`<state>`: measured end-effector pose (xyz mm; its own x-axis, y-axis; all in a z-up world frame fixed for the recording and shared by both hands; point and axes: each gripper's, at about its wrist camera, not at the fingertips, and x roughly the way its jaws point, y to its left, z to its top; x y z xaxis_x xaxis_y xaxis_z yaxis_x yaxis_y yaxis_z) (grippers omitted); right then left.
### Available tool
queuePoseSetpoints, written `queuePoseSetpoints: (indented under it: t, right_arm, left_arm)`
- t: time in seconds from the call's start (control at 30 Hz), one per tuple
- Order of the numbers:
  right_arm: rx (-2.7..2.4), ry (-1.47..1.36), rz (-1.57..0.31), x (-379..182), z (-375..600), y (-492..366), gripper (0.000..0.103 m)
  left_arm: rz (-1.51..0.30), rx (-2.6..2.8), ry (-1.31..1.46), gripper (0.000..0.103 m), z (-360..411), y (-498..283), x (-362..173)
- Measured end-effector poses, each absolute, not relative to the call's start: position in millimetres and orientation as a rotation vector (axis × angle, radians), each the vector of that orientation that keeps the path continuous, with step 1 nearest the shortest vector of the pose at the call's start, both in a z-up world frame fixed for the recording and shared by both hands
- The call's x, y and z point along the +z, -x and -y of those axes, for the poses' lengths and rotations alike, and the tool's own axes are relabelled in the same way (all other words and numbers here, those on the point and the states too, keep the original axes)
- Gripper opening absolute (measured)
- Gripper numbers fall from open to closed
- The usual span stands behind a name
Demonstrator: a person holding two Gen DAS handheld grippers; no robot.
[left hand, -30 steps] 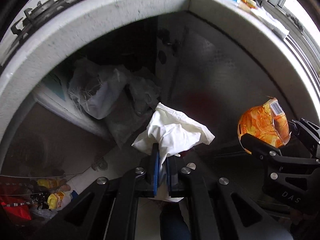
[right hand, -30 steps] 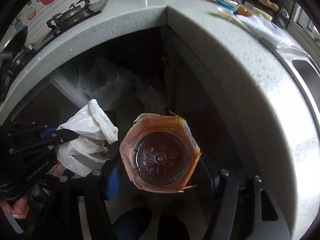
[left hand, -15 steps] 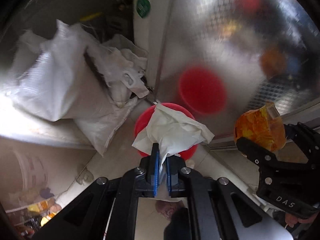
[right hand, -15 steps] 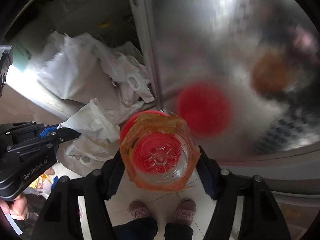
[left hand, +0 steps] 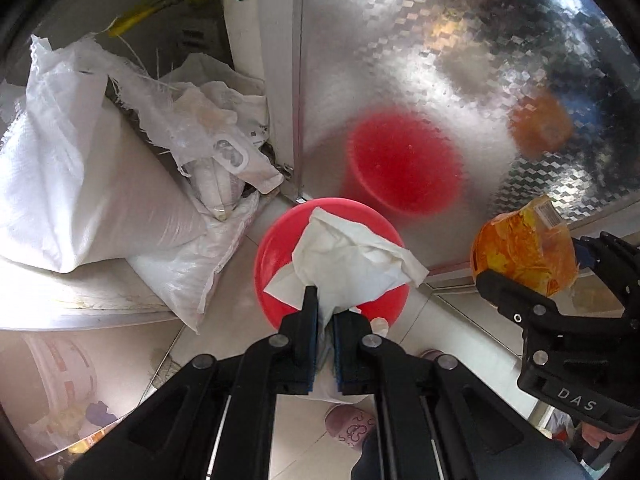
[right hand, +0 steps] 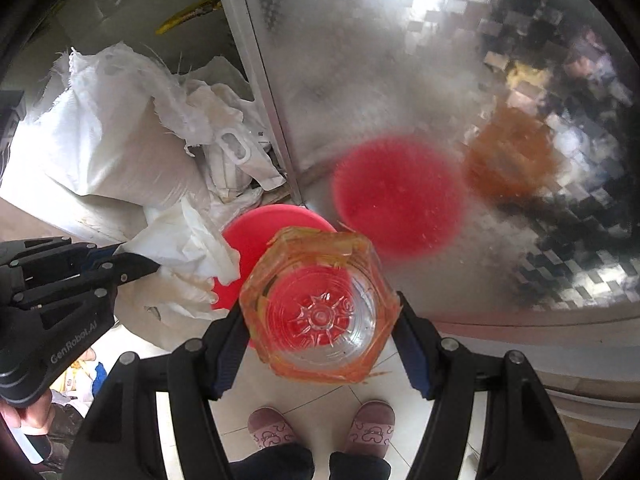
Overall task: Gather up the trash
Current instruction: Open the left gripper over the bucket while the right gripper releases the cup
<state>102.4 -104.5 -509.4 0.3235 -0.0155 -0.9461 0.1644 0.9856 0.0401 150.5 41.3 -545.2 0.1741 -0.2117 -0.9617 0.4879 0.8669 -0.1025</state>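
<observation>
My left gripper (left hand: 326, 312) is shut on a crumpled white paper towel (left hand: 352, 264) and holds it right above a red bin (left hand: 276, 256) on the floor. My right gripper (right hand: 320, 312) is shut on a clear plastic bottle with an orange label (right hand: 316, 312), seen bottom-on, above and just right of the red bin (right hand: 264, 224). In the left wrist view the bottle (left hand: 524, 252) and right gripper (left hand: 560, 280) are at the right. In the right wrist view the left gripper (right hand: 132, 264) and towel (right hand: 188, 248) are at the left.
White woven sacks (left hand: 80, 184) lie piled left of the bin. A shiny patterned metal panel (left hand: 440, 60) stands behind it and mirrors the bin and bottle. The floor is pale tile (left hand: 460, 328). The person's pink slippers (right hand: 372, 420) are below.
Both grippers dropped from counter height to the floor and tilted down. The red bin came into view, and the towel and bottle now hang over it, still held.
</observation>
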Motion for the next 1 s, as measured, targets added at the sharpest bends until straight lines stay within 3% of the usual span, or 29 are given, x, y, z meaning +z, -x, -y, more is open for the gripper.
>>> queuePoseSetpoints:
  t: [0.17, 0.27, 0.47, 0.53, 0.6, 0.8, 1.0]
  right_arm:
    - [-0.104, -0.121, -1.235, -510.2, 106.7, -103.9, 0.065]
    - [-0.096, -0.103, -1.234, -514.1, 105.3, -104.5, 0.065]
    - [-0.070, -0.085, -1.240, -515.7, 99.7, -106.3, 0.065]
    - [-0.063, -0.074, -1.237, -514.8, 97.4, -106.9, 0.065]
    - [-0.057, -0.059, -1.234, -514.1, 94.6, -108.3, 0.065]
    - [-0.012, -0.024, -1.240, -509.2, 84.8, -108.7, 0.066]
    - [-0.011, 0.034, -1.203, -492.8, 77.2, -104.5, 0.090]
  left_arm:
    - [-1.290, -0.488, -0.248, 0.006, -45.2, -154.1, -547.9]
    - [-1.283, -0.482, -0.254, 0.015, -48.7, -157.7, -550.1]
    - [-1.284, -0.476, -0.231, 0.046, -60.4, -164.3, -550.8]
    - [-1.284, -0.470, -0.238, 0.064, -63.8, -163.5, -549.2]
    - [-1.286, -0.460, -0.241, 0.073, -67.8, -164.4, -549.1]
    - [-1.288, -0.416, -0.237, 0.077, -82.3, -160.9, -543.5]
    - [-1.270, -0.356, -0.233, 0.077, -96.1, -154.5, -526.2]
